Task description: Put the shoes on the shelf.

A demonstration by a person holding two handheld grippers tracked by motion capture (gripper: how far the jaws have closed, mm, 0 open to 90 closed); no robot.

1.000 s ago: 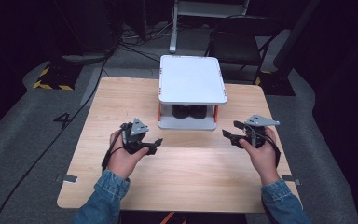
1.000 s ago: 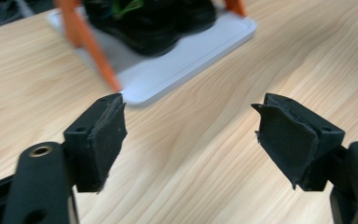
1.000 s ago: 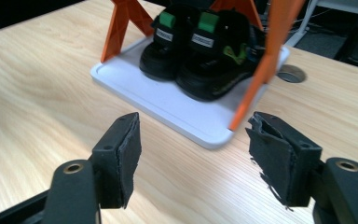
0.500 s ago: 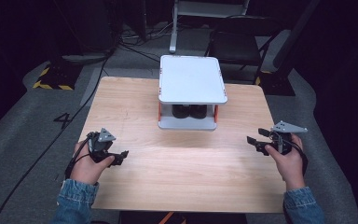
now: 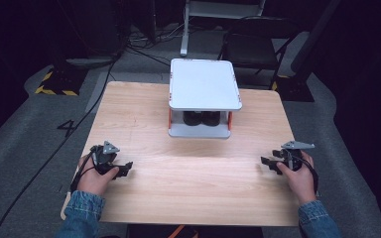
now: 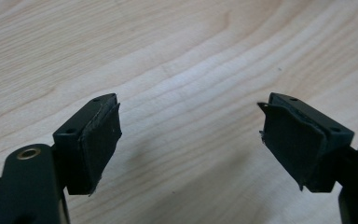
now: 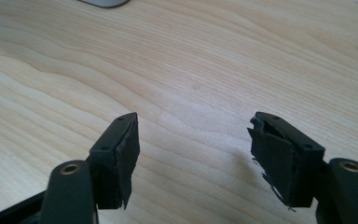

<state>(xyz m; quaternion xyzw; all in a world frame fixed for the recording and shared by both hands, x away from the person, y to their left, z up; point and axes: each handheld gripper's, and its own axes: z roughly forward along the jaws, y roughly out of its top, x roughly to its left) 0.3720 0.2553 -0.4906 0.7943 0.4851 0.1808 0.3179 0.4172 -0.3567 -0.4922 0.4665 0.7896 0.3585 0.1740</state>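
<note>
— So, starting at the left: how close is that hand to the table's edge?

— Close. The left gripper [image 5: 121,170] sits low over the table [image 5: 139,109] near its left edge, with the hand's wrist and denim sleeve [image 5: 82,215] crossing the near left corner. Its jaws point inward toward the middle, spread apart with nothing between them; in the left gripper view the left gripper [image 6: 189,135] has only bare wood grain between the worn pads [image 6: 101,140].

— And the middle?

— Wide open. A broad stretch of bare wood runs between the two hands. Farther back, at the centre of the far half, stands a small white shelf [image 5: 204,84] with orange posts [image 5: 169,118]; two dark round things [image 5: 201,118] sit under its top plate, on the lower one. The shelf's back reaches almost to the far edge, with free wood to either side of it.

— The right side?

— The right gripper [image 5: 268,162] sits near the right edge, low over the wood, jaws pointing inward, well apart from the shelf. In the right gripper view the right gripper [image 7: 193,144] gapes wide and empty, pads [image 7: 272,158] frayed at the rims, and a grey corner of the shelf base [image 7: 105,2] peeks in at the top.

— Beyond the edges?

— Grey floor [image 5: 30,144], a black cable [image 5: 44,163] trailing left, and a dark chair [image 5: 250,47] behind.
</note>
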